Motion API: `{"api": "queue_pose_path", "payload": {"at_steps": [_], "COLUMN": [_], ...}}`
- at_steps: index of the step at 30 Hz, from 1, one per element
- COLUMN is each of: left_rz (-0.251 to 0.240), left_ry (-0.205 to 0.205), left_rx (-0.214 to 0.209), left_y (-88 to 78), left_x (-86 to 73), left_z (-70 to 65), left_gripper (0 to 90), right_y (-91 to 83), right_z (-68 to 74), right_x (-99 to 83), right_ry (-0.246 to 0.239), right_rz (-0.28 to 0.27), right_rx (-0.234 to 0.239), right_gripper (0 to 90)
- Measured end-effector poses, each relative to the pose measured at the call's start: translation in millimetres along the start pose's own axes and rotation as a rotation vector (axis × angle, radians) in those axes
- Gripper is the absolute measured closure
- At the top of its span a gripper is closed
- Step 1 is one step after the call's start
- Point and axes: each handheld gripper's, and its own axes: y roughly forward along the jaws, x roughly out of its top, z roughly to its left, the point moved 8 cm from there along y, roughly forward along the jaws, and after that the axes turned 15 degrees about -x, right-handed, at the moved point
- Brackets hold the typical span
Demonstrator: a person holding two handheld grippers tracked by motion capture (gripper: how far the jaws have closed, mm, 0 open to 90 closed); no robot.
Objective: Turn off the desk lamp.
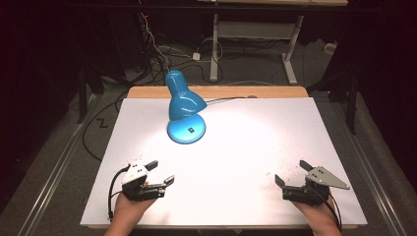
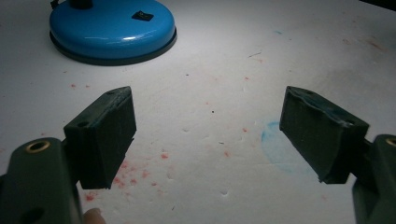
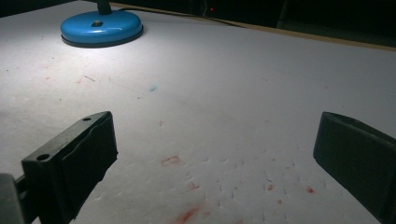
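Dark surroundings are seen around a table (image 1: pixel 216 92) whose wooden edge shows at the top of a white sheet (image 1: pixel 255 162) that covers nearly all of it. Cables are strewn on the grey floor (image 1: pixel 246 69) in the upper middle of the high view, beside the white legs of a second desk (image 1: pixel 290 49). The sheet is brightly lit near its centre and is marked with small red specks and a faint blue smudge, as shown in the left gripper view. A blue desk lamp (image 1: pixel 184 110) is placed in the upper left part of the sheet, its shade bent down over its round base. The left gripper (image 1: pixel 162 173) is held low at the lower left, well apart from the lamp, its jaws spread with nothing between them. The right gripper (image 1: pixel 291 173) is held at the lower right, jaws likewise wide and empty.
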Motion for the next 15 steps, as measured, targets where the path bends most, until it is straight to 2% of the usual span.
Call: {"api": "queue_pose_path", "payload": {"at_steps": [2, 5, 9, 12, 15], "left_rz": [0.001, -0.006, 0.002, 0.014, 0.015], "left_ry": [0.002, 0.000, -0.006, 0.004, 0.000], "left_rx": [-0.009, 0.006, 0.019, 0.022, 0.028], "left_y": [0.3, 1.2, 2.8, 4.6, 5.5], "left_x": [0.1, 0.9, 0.3, -0.6, -0.7], "left_z": [-0.9, -0.9, -0.2, -0.1, 0.3], "left_gripper": [20.7, 23.6, 31.9, 40.2, 44.5], "right_y": [0.0, -0.3, 0.1, 0.0, 0.1], "right_z": [0.1, 0.9, 0.8, 0.7, 0.6], "right_x": [0.1, -0.2, -0.9, -0.7, -0.8], "right_ry": [0.000, 0.002, 0.002, 0.006, 0.006], "right_rz": [0.000, 0.002, 0.004, 0.003, 0.003], "right_rx": [0.000, -0.001, 0.000, 0.000, 0.000], "right_gripper": [0.1, 0.1, 0.2, 0.2, 0.2]}}
